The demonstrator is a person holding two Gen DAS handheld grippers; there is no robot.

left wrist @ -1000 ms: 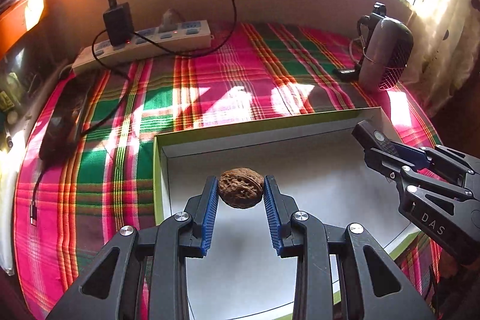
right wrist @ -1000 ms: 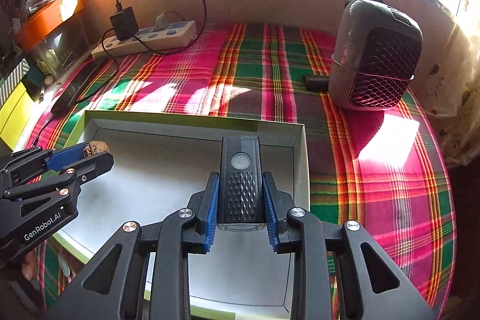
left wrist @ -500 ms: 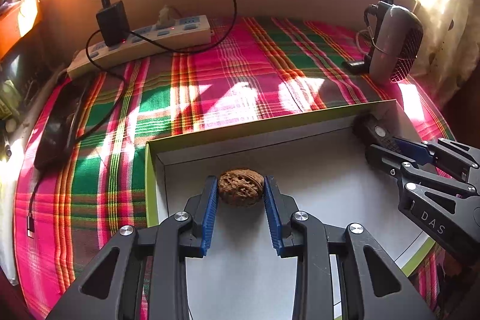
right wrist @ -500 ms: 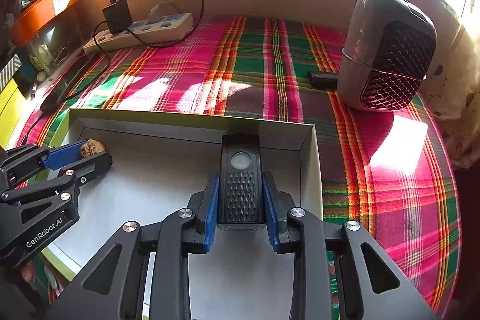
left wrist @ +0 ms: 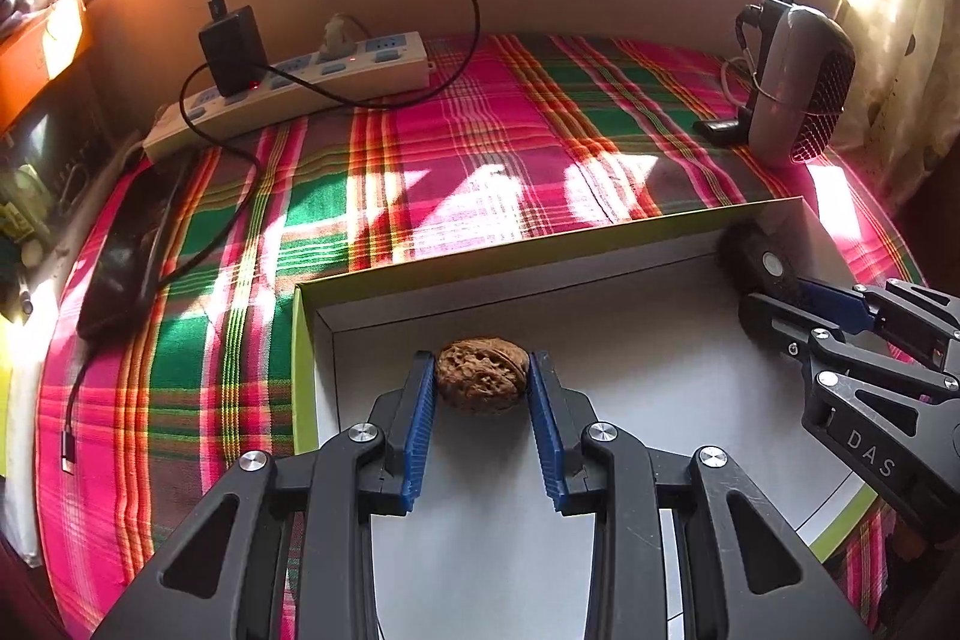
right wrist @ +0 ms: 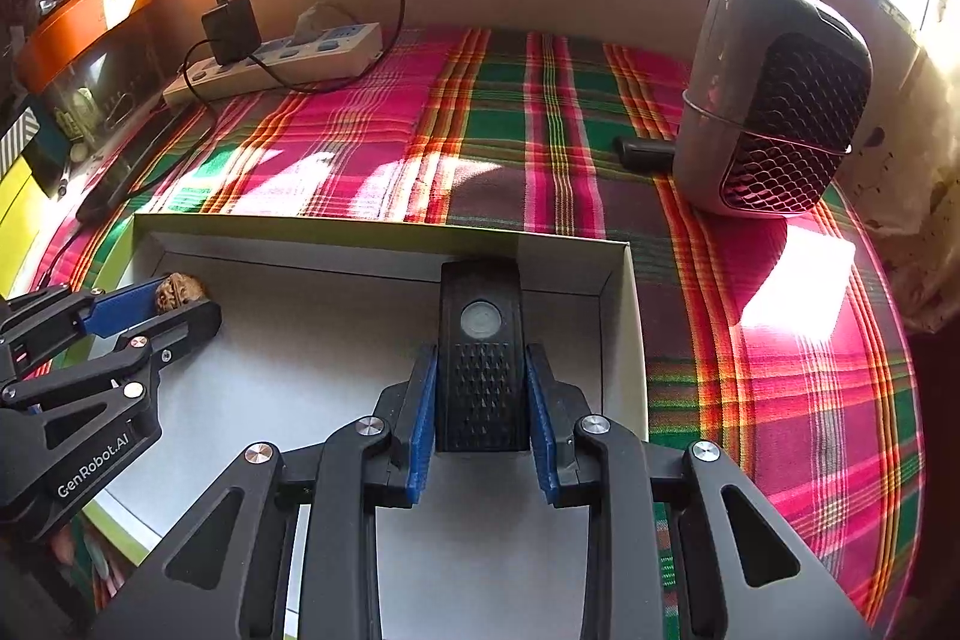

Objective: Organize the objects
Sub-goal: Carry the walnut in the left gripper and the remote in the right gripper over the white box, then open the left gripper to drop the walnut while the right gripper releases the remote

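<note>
A: Both tools are over the box now. The left gripper has its jaws pinched on a walnut, near the box's back left corner.

B: And the right gripper is clamped on a black remote-like device, round button up, its far end right up against the back wall of the shallow white box, close to the right corner.

A: Is either one resting on the floor of the box?

B: Can't tell from here. The walnut looks very low, and the device looks laid nearly flat. I'd judge this is the setting-down step, with both items about to be let go.

A: So how to do it cleanly?

B: Ease each one down until it sits, then part the jaws only a little. The walnut is round and will likely roll if it's dropped or nudged, so lift straight back and up. The device is flat, so it should stay put.

A: What about room?

B: Plenty of bare white floor between the two tools. The tight spots are the green-edged rim to the left of the walnut, and the right wall beside the device. Beyond the box, on the plaid cloth, a power strip sits at the back left and a small fan heater at the back right, both well clear.
</note>
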